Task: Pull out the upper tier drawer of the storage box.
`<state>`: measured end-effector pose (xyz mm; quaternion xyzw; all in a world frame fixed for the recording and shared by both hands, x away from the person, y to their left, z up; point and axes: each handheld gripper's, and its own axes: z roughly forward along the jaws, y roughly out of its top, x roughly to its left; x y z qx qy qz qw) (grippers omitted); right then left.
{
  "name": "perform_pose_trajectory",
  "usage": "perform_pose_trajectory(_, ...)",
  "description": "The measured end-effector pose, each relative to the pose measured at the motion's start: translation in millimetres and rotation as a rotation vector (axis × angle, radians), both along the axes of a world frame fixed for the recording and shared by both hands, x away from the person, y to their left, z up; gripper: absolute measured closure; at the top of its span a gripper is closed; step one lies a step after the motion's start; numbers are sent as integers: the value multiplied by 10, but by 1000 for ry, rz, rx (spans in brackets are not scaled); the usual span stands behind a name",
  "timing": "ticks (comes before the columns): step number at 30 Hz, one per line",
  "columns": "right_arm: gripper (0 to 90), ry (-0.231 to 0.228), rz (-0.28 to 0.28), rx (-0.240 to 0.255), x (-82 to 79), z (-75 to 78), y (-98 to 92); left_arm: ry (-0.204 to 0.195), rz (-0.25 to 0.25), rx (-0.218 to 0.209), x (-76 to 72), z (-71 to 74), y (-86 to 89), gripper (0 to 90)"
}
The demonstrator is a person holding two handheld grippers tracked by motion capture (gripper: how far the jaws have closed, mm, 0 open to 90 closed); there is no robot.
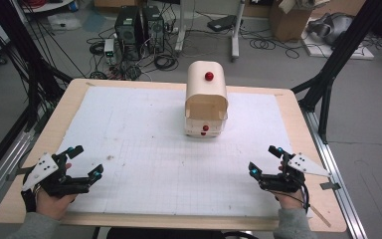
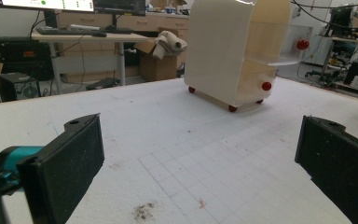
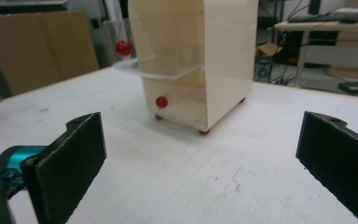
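A person holds the left hand-held gripper (image 1: 83, 164) and right hand-held gripper (image 1: 265, 160) with jaws apart and empty at the desk's (image 1: 129, 134) near corners, well short of the untouched cream cabinet with red knobs (image 1: 206, 99) standing mid-desk, suggesting nothing has begun.

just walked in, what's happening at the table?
Nothing is being handled yet. A person holds the left gripper and the right gripper near the table's front corners, both open with nothing between the jaws. Further back on the white gridded mat stands a small cream cabinet with a rounded top and red knobs, untouched.
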<state>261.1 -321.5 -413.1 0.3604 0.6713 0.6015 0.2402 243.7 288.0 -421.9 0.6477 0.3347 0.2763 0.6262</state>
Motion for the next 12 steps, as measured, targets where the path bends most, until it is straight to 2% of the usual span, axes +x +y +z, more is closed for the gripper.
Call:
perform_pose_trajectory(3,1,11,-1,10,-11,-20,-25,6,3,0,5,-6,10,17)
perform_pose_trajectory(6,1,-2,-1,26,-11,-15,-42,9,4,1,8,-8,6,17)
perform_pose_trajectory(12,1,6,10,19,-1,-44,-20,12,-2,4,14,-15,-1,17)
